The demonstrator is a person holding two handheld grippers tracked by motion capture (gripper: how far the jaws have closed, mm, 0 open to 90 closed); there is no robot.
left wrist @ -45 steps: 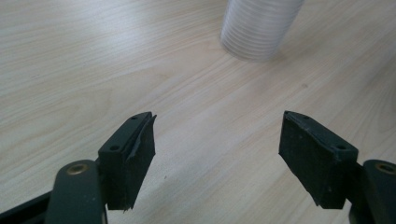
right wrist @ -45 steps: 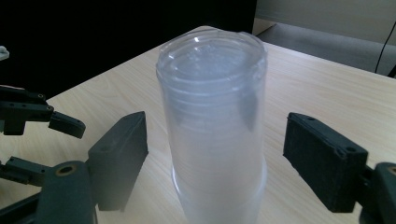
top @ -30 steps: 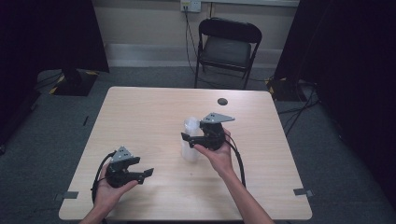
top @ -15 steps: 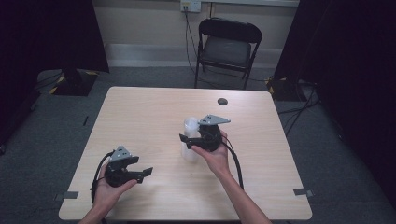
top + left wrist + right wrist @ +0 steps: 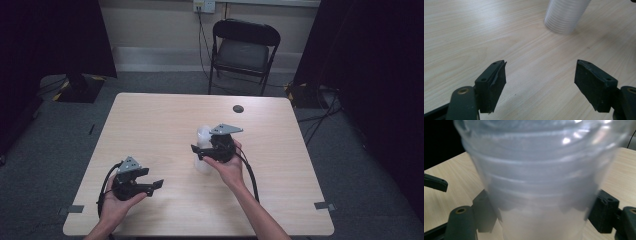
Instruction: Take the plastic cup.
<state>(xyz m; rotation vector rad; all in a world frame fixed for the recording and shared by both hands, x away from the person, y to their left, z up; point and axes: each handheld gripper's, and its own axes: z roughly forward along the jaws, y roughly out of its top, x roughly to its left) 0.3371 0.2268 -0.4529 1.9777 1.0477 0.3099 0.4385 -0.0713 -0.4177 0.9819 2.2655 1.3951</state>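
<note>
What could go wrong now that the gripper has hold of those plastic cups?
Three things, as I judge it. The right gripper clamps a stack of thin clear cups from both sides; squeezing harder might buckle the walls. The cups are nested, so a lift might take only some while the rest slip off. The stack stands tall on the table, so a sideways nudge could tip it. The left gripper is open and apart from the stack, so it cannot steady it.

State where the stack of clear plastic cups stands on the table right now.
In the high view, the stack of clear plastic cups stands upright near the table's middle, between the right tongs' jaws, with the left tongs nearer the person.
</note>
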